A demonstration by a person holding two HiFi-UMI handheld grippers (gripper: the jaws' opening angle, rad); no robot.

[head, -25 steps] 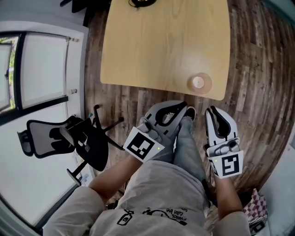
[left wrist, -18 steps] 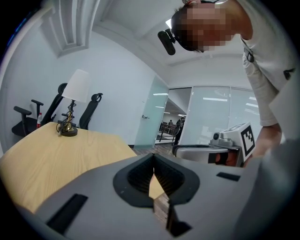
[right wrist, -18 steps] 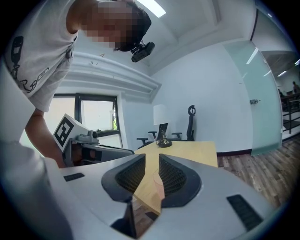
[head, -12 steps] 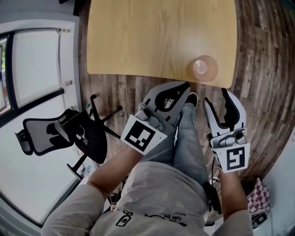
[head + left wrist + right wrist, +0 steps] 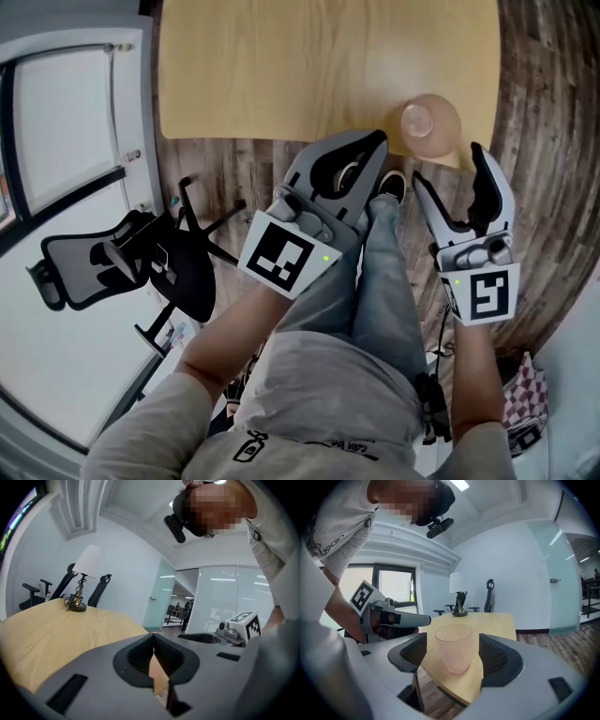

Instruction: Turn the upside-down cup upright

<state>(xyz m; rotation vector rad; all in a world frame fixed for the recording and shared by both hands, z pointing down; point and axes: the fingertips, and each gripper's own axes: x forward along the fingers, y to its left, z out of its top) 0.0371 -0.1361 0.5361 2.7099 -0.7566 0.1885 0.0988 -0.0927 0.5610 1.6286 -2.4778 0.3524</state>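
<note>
The grey left gripper (image 5: 378,141), closed and empty, sits at the pale wooden table's (image 5: 281,75) near edge. The translucent pink dimpled cup (image 5: 431,122) stands on the table's near right corner, axis vertical, wide mouth up. The right gripper (image 5: 447,164), shut a second ago, has just been opening. It now gapes wide, nearer the cup without touching it.

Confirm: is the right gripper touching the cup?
Apart. In the right gripper view the right gripper's jaws, which have just been opening, flank the cup with table showing on both sides.
</note>
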